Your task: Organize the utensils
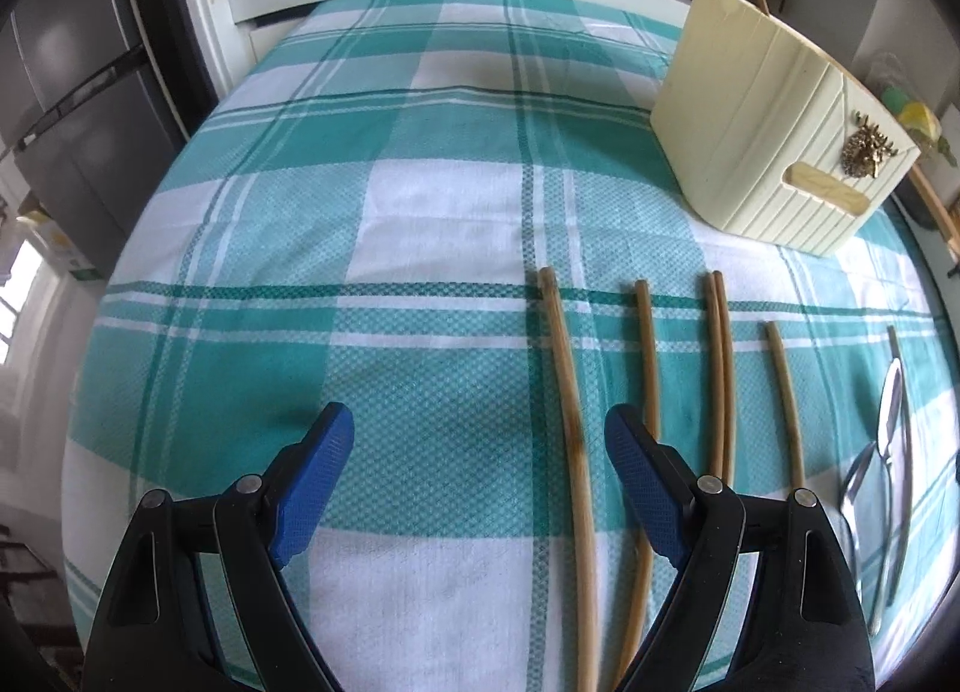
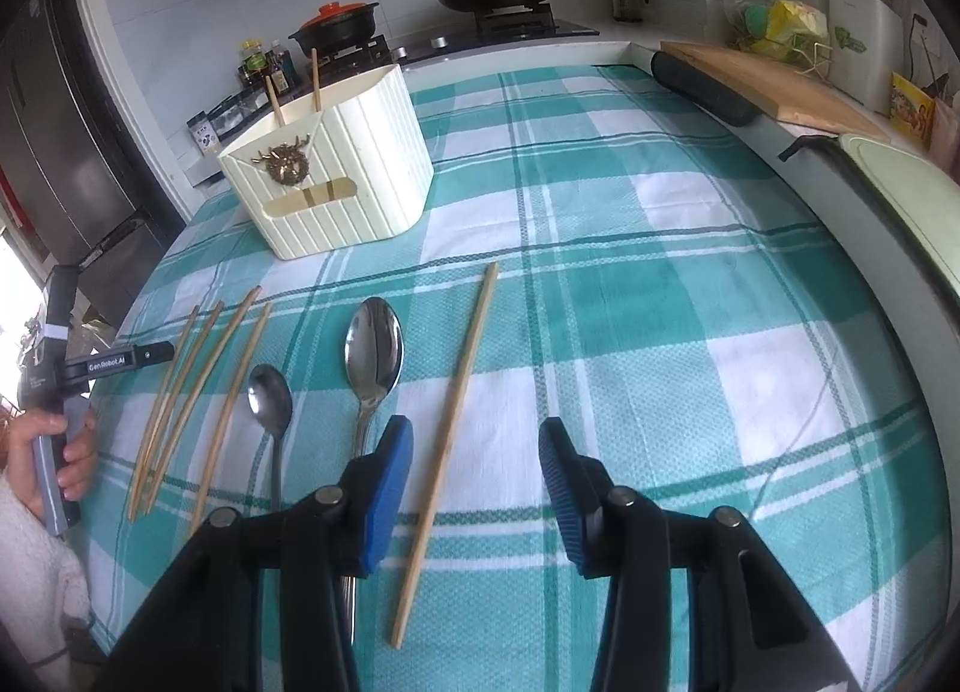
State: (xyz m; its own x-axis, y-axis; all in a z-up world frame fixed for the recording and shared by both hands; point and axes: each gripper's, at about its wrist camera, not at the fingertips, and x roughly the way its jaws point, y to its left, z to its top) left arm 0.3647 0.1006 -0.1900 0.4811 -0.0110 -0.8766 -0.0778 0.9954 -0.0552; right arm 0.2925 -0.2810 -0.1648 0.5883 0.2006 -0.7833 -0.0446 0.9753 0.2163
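Checked teal-and-white tablecloth (image 2: 600, 212) over the table. Cream ribbed utensil holder (image 2: 336, 176) upright at far left in the right wrist view, brass ornament (image 2: 287, 162) on its front, two chopsticks (image 2: 314, 71) poking out of the top.

Loose on the cloth, near side: cluster of wooden chopsticks (image 2: 198, 386) at left, then small spoon (image 2: 271, 410), large spoon (image 2: 373, 356), bowls pointing away. Single chopstick (image 2: 447, 440) lying alone to the right of the spoons.

Right gripper (image 2: 477, 488) low over the cloth, blue pads partly apart, single chopstick passing between them, not pinched, nothing gripped.

Left gripper (image 1: 480, 488) spread wide, empty; leftmost chopstick (image 1: 570, 422) running between its pads untouched, right pad covering part of the next one. Spoons at far right in that view
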